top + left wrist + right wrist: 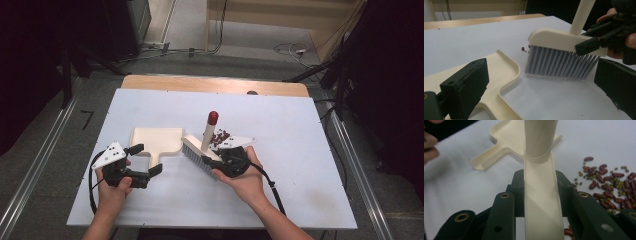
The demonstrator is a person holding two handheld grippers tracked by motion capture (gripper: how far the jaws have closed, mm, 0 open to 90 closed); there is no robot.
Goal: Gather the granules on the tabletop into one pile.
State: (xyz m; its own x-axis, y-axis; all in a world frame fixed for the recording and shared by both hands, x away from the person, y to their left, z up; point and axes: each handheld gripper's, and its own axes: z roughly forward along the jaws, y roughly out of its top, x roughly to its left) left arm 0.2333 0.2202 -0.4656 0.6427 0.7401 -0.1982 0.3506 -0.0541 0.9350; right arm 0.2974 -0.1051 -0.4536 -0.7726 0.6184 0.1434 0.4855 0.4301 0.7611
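A cream dustpan (156, 140) lies flat on the white board, its short handle pointing toward me. My left gripper (145, 160) stands open at that handle's end; in the left gripper view (541, 82) the dustpan (499, 72) lies by the left jaw, not gripped. A cream brush (197, 154) with grey bristles (559, 62) stands on the board right of the pan, its red-tipped handle (212, 120) upright. My right gripper (226, 159) is shut on the brush head (541, 195). Red and green beans (220, 137) (610, 181) lie behind the brush.
The white board (300, 150) rests on a wooden table (215, 84) with metal rails along both sides. A few stray beans (525, 48) sit by the bristles. Cables lie on the floor beyond the table.
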